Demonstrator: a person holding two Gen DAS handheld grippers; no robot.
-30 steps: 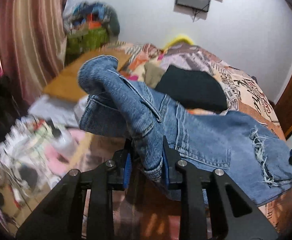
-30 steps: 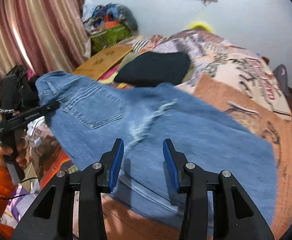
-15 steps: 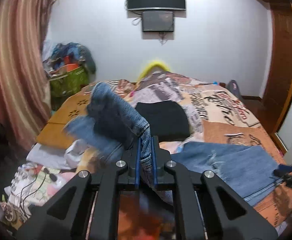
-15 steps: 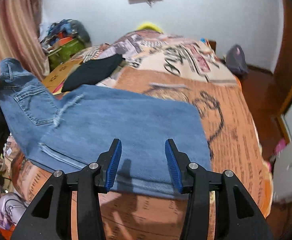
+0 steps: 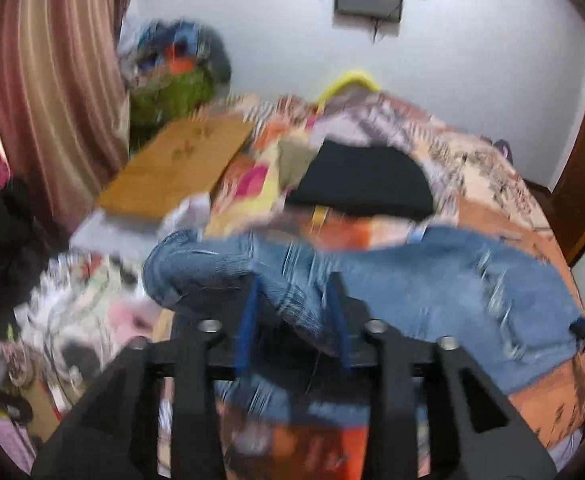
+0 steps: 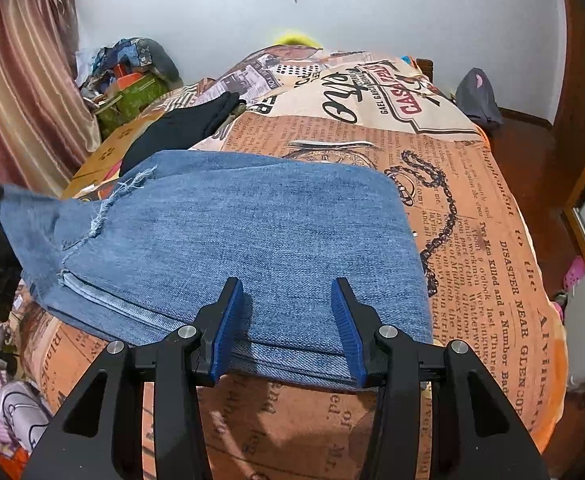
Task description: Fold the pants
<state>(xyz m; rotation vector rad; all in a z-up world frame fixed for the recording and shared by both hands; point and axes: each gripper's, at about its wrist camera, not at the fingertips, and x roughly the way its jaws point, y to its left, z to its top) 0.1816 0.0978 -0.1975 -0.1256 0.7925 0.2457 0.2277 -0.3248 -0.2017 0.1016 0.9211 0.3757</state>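
Left tool (image 5: pixel 292 312): your left tool's jaws stand apart, with a bunched fold of the jeans (image 5: pixel 432 280) lying between the blue pads. The view is blurred; you cannot tell whether the pads press the cloth.
Right tool (image 6: pixel 286 320): your right tool's jaws are wide apart and hold nothing. It hovers at the near edge of the jeans (image 6: pixel 228 232), with the pads either side of the cloth edge. You cannot tell whether they touch it.
Jeans: they lie on the bed (image 6: pixel 492 260), folded over into a broad flat panel. In your right view the fold edge runs on the right, and the layered edges face your tool. A frayed rip (image 6: pixel 120 196) shows at the left part of the panel. The left end of the jeans is raised off the bed, toward your left tool.
Bed: it has an orange newsprint cover. The jeans sit near its front edge.
Black cloth (image 6: pixel 180 128): it lies on the bed beyond the jeans, apart from them.
Cardboard (image 5: pixel 176 168): a flat sheet rests at the left side of the bed.
Curtain (image 6: pixel 16 92): striped, it hangs at the far left.
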